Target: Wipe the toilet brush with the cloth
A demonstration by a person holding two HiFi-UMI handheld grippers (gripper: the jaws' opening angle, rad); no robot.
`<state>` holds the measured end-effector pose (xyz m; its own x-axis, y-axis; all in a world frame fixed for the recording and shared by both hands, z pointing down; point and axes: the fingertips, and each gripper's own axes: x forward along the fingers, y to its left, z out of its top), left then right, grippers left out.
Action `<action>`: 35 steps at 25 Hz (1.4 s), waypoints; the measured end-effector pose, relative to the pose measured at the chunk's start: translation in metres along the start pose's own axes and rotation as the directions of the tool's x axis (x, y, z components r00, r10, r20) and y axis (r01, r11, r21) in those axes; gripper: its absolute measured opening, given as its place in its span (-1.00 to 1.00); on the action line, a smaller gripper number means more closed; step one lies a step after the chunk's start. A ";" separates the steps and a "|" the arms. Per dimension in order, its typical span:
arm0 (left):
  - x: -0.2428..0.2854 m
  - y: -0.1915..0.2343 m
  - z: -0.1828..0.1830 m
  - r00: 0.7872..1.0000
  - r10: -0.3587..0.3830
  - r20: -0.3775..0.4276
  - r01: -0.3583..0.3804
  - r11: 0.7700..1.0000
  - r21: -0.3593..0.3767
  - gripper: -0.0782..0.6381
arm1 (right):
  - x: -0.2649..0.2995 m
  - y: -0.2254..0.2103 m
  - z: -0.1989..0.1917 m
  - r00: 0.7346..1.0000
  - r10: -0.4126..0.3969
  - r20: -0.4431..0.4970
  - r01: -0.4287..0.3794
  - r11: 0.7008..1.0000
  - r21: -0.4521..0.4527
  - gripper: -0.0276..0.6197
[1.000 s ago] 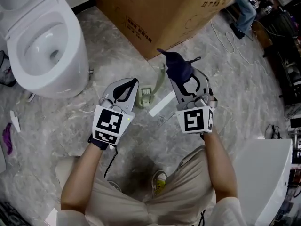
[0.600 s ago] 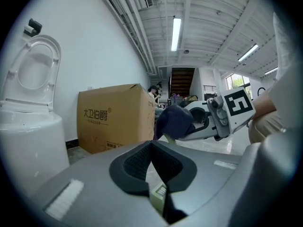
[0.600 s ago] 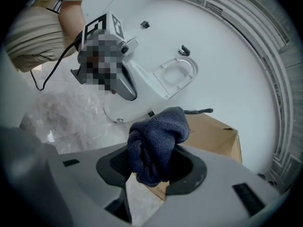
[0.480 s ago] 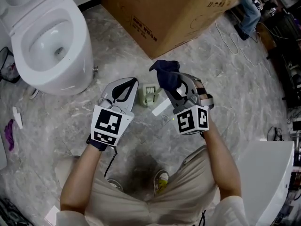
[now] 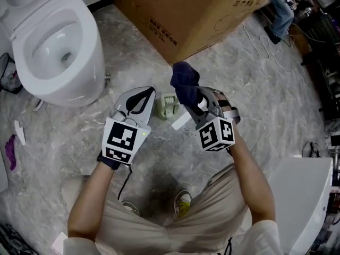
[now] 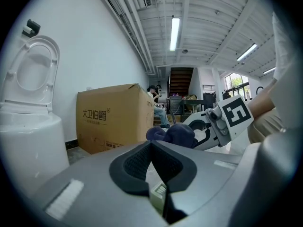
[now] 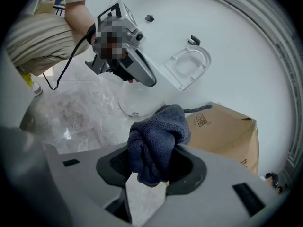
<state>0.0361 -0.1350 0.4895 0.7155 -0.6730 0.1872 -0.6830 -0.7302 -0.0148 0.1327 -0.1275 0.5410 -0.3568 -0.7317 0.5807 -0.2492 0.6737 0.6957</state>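
Observation:
My left gripper (image 5: pixel 149 95) (image 6: pixel 152 148) is shut, and a pale green ridged piece of the toilet brush (image 6: pixel 158 194) sits pinched low between its jaws. In the head view the brush's pale green part (image 5: pixel 168 105) shows just right of that gripper's tip, with a white strip (image 5: pixel 181 120) beside it. My right gripper (image 5: pixel 195 101) (image 7: pixel 156 162) is shut on a bunched dark blue cloth (image 5: pixel 184 80) (image 7: pixel 157 138). The cloth (image 6: pixel 173 134) stands just above and to the right of the brush. I cannot tell whether they touch.
A white toilet (image 5: pixel 53 47) (image 6: pixel 28 126) stands at the left with its lid up. A large cardboard box (image 5: pixel 180 9) (image 6: pixel 111 117) lies ahead on the marble floor (image 5: pixel 265 94). A white unit (image 5: pixel 303 195) is at the right. The person's knees and a shoe (image 5: pixel 179 203) are below.
My right gripper has swung left with the cloth, closing in on the left gripper and the brush and covering the green handle. The left gripper has hardly moved.

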 end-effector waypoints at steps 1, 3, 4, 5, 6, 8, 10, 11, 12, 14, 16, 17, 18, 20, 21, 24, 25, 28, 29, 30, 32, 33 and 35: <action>0.000 0.000 0.000 1.000 0.000 -0.001 0.000 1.000 -0.001 -0.78 | 0.002 0.004 -0.001 1.000 0.016 -0.007 -0.016 1.000 -0.005 -0.37; -0.001 0.001 0.000 1.000 0.002 0.000 -0.002 1.000 -0.003 -0.78 | 0.005 0.012 -0.005 0.999 0.047 -0.021 -0.047 0.999 -0.015 -0.37; -0.001 0.001 0.001 1.000 0.002 0.001 -0.002 1.000 -0.004 -0.78 | 0.007 0.015 -0.006 0.998 0.060 -0.028 -0.061 0.998 -0.019 -0.37; 0.000 0.001 0.001 1.000 0.002 0.002 -0.002 1.000 -0.004 -0.78 | 0.008 0.019 -0.008 0.997 0.073 -0.034 -0.073 0.997 -0.023 -0.37; 0.000 0.002 0.001 1.000 0.002 0.002 -0.002 1.000 -0.005 -0.78 | 0.009 0.022 -0.009 0.996 0.083 -0.040 -0.084 0.996 -0.025 -0.37; 0.000 0.003 0.001 1.000 0.004 0.001 -0.004 1.000 -0.007 -0.78 | 0.011 0.026 -0.013 0.993 0.103 -0.053 -0.105 0.994 -0.026 -0.37; 0.000 0.004 0.001 1.000 0.005 0.001 -0.005 1.000 -0.007 -0.78 | 0.012 0.032 -0.018 0.990 0.126 -0.069 -0.128 0.991 -0.023 -0.37; 0.000 0.005 0.000 1.000 0.006 0.001 -0.006 1.000 -0.007 -0.78 | 0.013 0.035 -0.021 0.987 0.138 -0.077 -0.140 0.990 -0.020 -0.37; 0.000 0.005 0.000 1.000 0.007 0.001 -0.007 1.000 -0.007 -0.78 | 0.013 0.037 -0.024 0.985 0.150 -0.084 -0.151 0.988 -0.017 -0.37; 0.000 0.007 -0.001 1.000 0.011 -0.002 -0.011 1.000 -0.010 -0.78 | 0.013 0.042 -0.028 0.981 0.169 -0.093 -0.170 0.985 -0.007 -0.37; 0.000 0.008 -0.002 1.000 0.017 -0.004 -0.017 1.000 -0.014 -0.78 | 0.012 0.045 -0.030 0.978 0.185 -0.100 -0.186 0.982 -0.003 -0.37; 0.000 0.009 -0.002 1.000 0.020 -0.005 -0.020 1.000 -0.016 -0.78 | 0.011 0.047 -0.031 0.975 0.194 -0.104 -0.195 0.981 -0.002 -0.37; 0.000 0.009 -0.001 1.000 0.023 -0.005 -0.023 1.000 -0.017 -0.78 | 0.010 0.048 -0.032 0.973 0.203 -0.110 -0.204 0.979 0.000 -0.37; 0.000 0.010 -0.002 1.000 0.026 -0.005 -0.026 0.999 -0.025 -0.78 | 0.008 0.050 -0.035 0.968 0.220 -0.117 -0.221 0.975 0.005 -0.37; 0.000 0.011 -0.003 1.000 0.027 -0.007 -0.027 0.999 -0.037 -0.78 | 0.007 0.050 -0.034 0.968 0.222 -0.115 -0.224 0.975 0.002 -0.37; 0.001 0.016 -0.009 0.999 0.028 -0.020 -0.030 0.993 -0.113 -0.78 | 0.000 0.041 -0.014 0.983 0.178 -0.048 -0.179 0.983 -0.032 -0.37; 0.001 0.018 -0.011 0.999 0.032 -0.023 -0.035 0.990 -0.137 -0.78 | -0.004 0.036 -0.004 0.988 0.152 -0.014 -0.152 0.988 -0.041 -0.37; 0.000 0.025 -0.011 0.998 0.062 -0.024 -0.065 0.985 -0.157 -0.78 | -0.015 0.017 0.019 0.996 0.062 0.070 -0.059 0.998 -0.037 -0.37; 0.000 0.026 -0.010 0.997 0.070 -0.023 -0.072 0.985 -0.156 -0.78 | -0.018 0.008 0.024 0.996 0.026 0.087 -0.024 0.999 -0.024 -0.37; 0.000 0.026 -0.010 0.997 0.073 -0.022 -0.075 0.985 -0.155 -0.78 | -0.022 -0.002 0.028 0.995 -0.014 0.100 0.015 1.000 -0.006 -0.37; 0.002 0.024 -0.009 0.997 0.068 -0.022 -0.071 0.986 -0.149 -0.78 | -0.031 -0.024 0.037 0.986 -0.109 0.130 0.107 0.994 0.024 -0.37; 0.002 0.022 -0.009 0.998 0.065 -0.024 -0.067 0.988 -0.140 -0.78 | -0.036 -0.034 0.041 0.976 -0.160 0.145 0.157 0.987 0.033 -0.37; 0.002 0.020 -0.009 0.998 0.061 -0.027 -0.064 0.991 -0.116 -0.78 | -0.043 -0.051 0.047 0.953 -0.256 0.165 0.253 0.967 0.038 -0.37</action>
<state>0.0219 -0.1500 0.4981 0.6681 -0.7130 0.2127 -0.7398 -0.6672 0.0870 0.1183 -0.1257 0.4601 -0.4248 -0.8521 0.3057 -0.3652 0.4703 0.8034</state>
